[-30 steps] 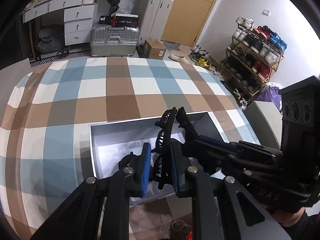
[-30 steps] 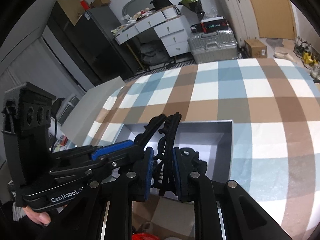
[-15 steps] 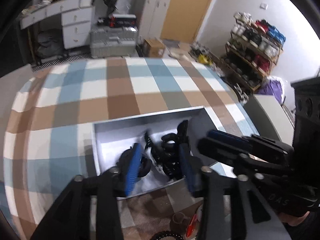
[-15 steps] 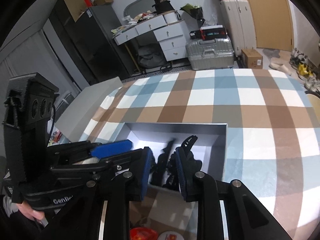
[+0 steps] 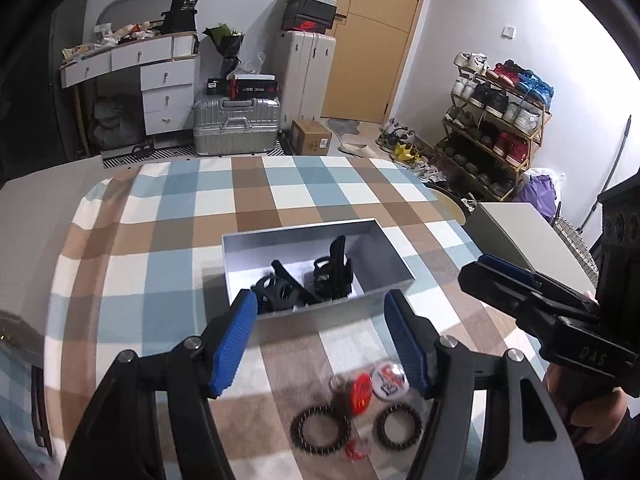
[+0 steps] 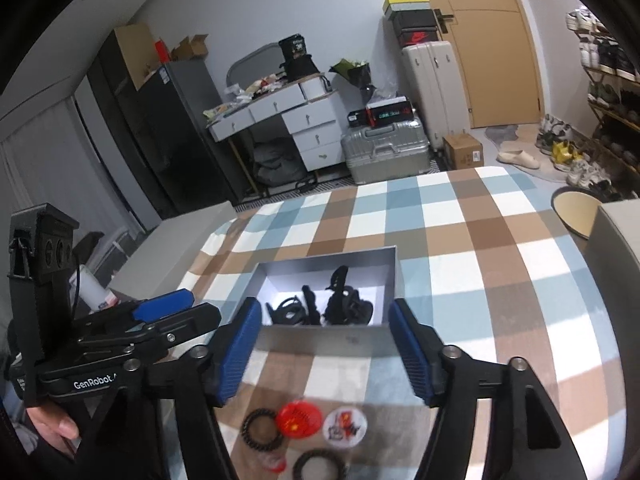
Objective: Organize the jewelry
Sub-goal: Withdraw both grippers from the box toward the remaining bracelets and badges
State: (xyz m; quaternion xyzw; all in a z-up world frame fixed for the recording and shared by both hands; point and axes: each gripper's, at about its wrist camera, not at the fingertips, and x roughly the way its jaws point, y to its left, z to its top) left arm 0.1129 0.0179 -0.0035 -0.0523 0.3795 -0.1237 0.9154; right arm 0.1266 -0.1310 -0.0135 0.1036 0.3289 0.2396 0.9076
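A grey open box [image 5: 396, 264] [image 6: 320, 338] sits on the checked tablecloth and holds several black hair clips [image 5: 334, 270] [image 6: 340, 304]. Both grippers hover above the cloth on the near side of the box. My left gripper [image 5: 320, 344] is open and empty. My right gripper [image 6: 324, 348] is open and empty. Below them lie two black coil hair ties [image 5: 320, 428] [image 6: 258, 426], a red round badge [image 5: 360, 390] [image 6: 300, 418] and a white round badge [image 5: 390, 378] [image 6: 345, 429]. A small red item [image 5: 356, 450] lies by the ties.
A white box lid [image 5: 520, 240] rests at the table's right edge, next to a round tan plate [image 6: 576, 216]. Beyond the table stand a silver suitcase [image 5: 236, 124], a white desk and a shoe rack [image 5: 496, 120].
Both grippers opened, letting the black hair clip drop into the box, then pulled back and up toward me. The badges and hair ties have come into view.
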